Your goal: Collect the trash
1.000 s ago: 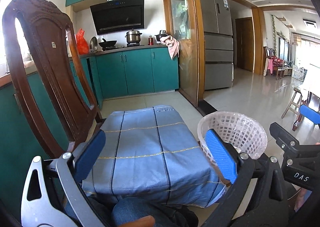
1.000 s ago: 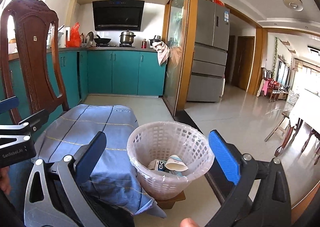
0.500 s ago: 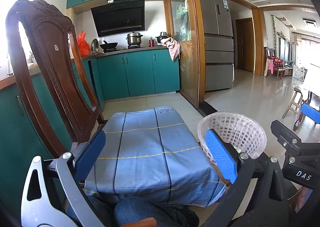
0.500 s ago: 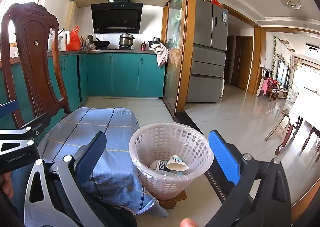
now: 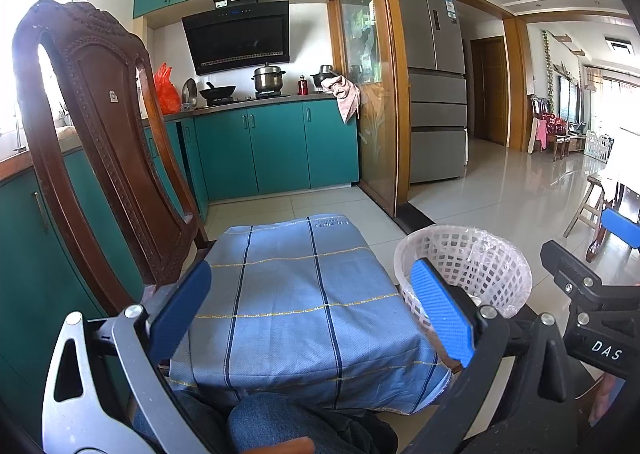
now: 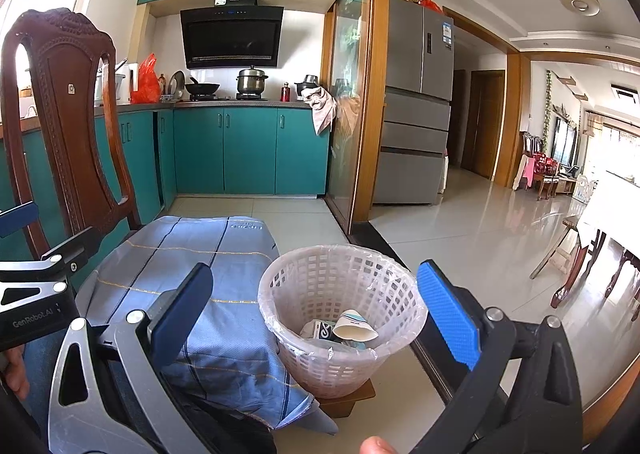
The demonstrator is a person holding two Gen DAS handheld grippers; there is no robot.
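My jaws stand wide on both sides, and neither pair holds anything. My left gripper [image 5: 316, 306] hangs over the blue checked cloth [image 5: 296, 294] that covers the low seat in front of me; my right gripper [image 6: 316, 306] frames the basket from above and behind.

Largest in front of me is the dark carved wooden chair back [image 5: 96, 142], upright at the left, touching the far left edge of the cloth. The cloth's navy stripes run away from me toward the teal kitchen cabinets [image 5: 276, 146], and its near hem drapes down over the front.

Just beside the cloth's right edge stands the white plastic lattice wastebasket with a clear liner [image 6: 344, 282]. It is upright, mouth facing up, wider at the rim than at the base, and it rests on a small brown wooden block [image 6: 348, 398] on the tiled floor. From my left camera only its rim and far wall [image 5: 480, 254] show past my right finger.

Inside, at the bottom, lies a white paper cup [image 6: 354, 328] on its side, its long axis roughly left to right, its open mouth turned to the left. Touching it at the left is a small white carton with dark print [image 6: 320, 330].
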